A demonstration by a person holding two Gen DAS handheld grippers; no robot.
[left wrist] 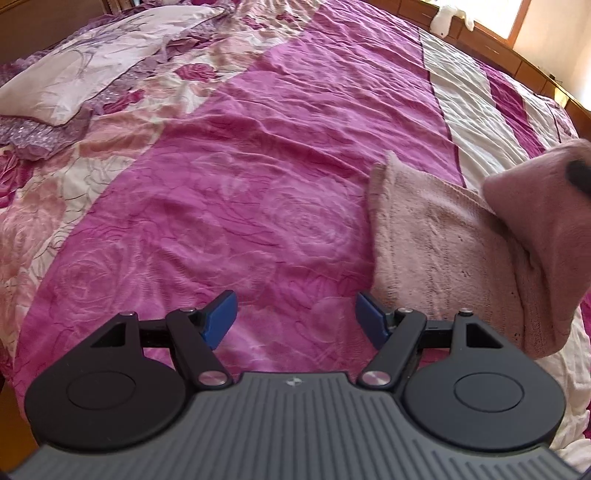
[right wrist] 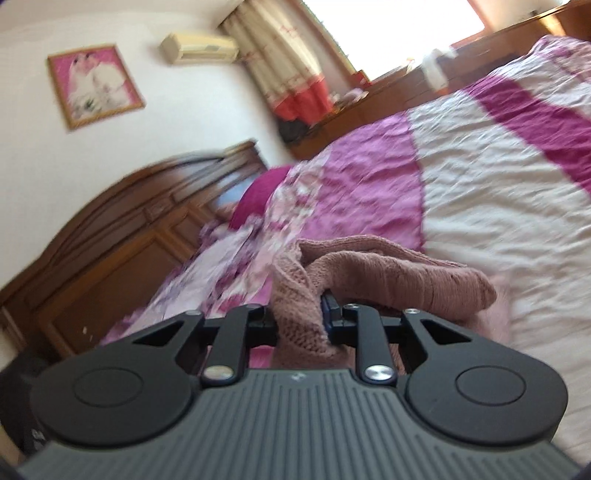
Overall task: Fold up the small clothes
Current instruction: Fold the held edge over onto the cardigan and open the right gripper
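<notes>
A small pink knitted garment [left wrist: 436, 236] lies on the magenta bedspread [left wrist: 240, 177] at the right of the left wrist view, with one end lifted off the bed. My left gripper [left wrist: 295, 317] hovers open over bare bedspread, to the left of the garment, nothing between its blue pads [left wrist: 221, 314]. In the right wrist view my right gripper [right wrist: 301, 317] is shut on a bunched fold of the pink garment [right wrist: 388, 284], which drapes over its fingers and hides most of the pads. This view is tilted and blurred.
A floral pillow [left wrist: 96, 66] lies at the bed's head, far left. A wooden headboard [right wrist: 122, 236] and wooden cabinets [right wrist: 399, 96] border the bed. A white and magenta striped part of the spread [right wrist: 498, 184] extends to the right. A white plush toy [left wrist: 443, 18] sits by the window.
</notes>
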